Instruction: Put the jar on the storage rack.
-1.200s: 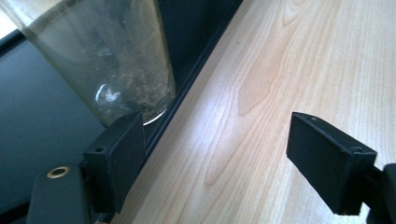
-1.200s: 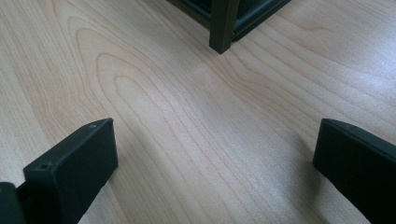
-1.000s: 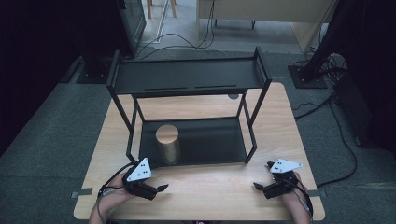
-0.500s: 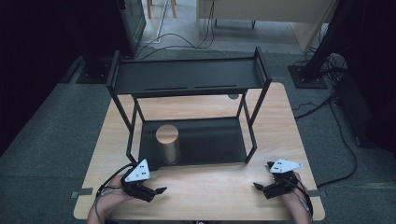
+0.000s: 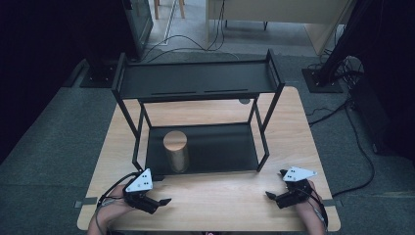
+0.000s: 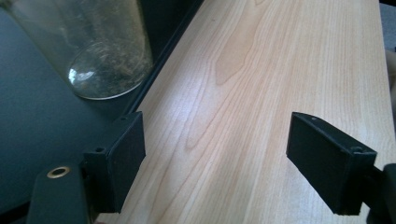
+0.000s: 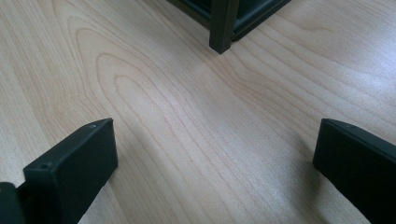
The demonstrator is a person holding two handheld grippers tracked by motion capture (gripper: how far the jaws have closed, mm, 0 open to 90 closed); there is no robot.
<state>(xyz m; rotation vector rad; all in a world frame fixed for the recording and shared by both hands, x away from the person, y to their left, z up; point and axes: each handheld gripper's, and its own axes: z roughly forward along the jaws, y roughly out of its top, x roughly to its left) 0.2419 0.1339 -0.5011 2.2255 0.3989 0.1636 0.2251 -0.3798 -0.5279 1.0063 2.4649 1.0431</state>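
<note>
On the pale wooden table point(image 5: 215, 205), both grippers rest low with nothing in their grasp.

Left gripper point(image 5: 157, 202) and right gripper point(image 5: 275, 197) both gape wide; the wood-lidded glass jar point(image 5: 175, 151) stands on the black metal rack's lower shelf point(image 5: 220, 149), near the left gripper.

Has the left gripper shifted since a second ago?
Yes, slightly. The left gripper has drifted a little toward the person, away from the jar on the rack's lower shelf.
</note>
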